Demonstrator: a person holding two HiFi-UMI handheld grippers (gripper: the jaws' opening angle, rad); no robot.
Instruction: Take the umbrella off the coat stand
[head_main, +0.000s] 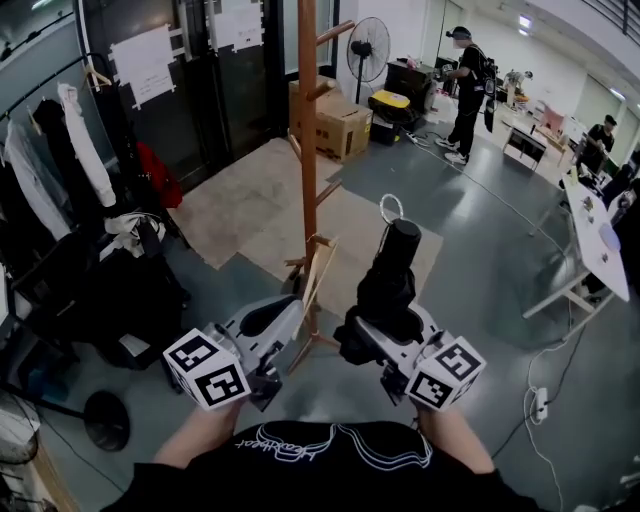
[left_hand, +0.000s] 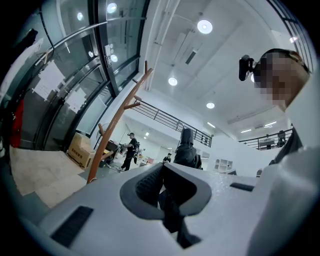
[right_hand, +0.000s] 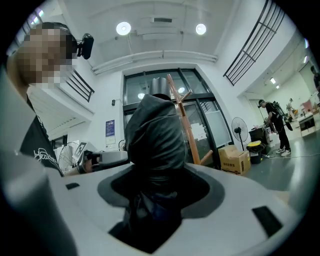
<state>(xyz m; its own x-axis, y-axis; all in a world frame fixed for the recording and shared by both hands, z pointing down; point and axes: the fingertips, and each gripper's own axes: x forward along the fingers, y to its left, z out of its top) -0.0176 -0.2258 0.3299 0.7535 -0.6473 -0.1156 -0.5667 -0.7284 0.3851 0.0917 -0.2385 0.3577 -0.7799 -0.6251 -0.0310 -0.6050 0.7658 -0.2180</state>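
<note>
Open hall floor had a closed cardboard box (head_main: 341, 126), contents hidden, behind the coat stand (head_main: 307, 120); right tongs (head_main: 385, 338) clamped the folded umbrella (head_main: 395, 268), left tongs (head_main: 275, 325) apart, empty.

This is a big open workshop hall. The grey floor (head_main: 480, 230) runs far back to white tables (head_main: 590, 240) on the right, where people (head_main: 465, 90) stand and sit at work. Cardboard boxes (head_main: 340, 125) and a standing fan (head_main: 368, 45) sit against the far wall. On the left is a dark-framed glass wall (head_main: 200, 90) with paper sheets (head_main: 143, 62) taped on and a clothes rail (head_main: 60, 150) beside it. A power strip (head_main: 541, 402) lies on the near right floor. Overhead are round ceiling lights (left_hand: 204, 26) and an upper-level railing (left_hand: 165, 117).
</note>
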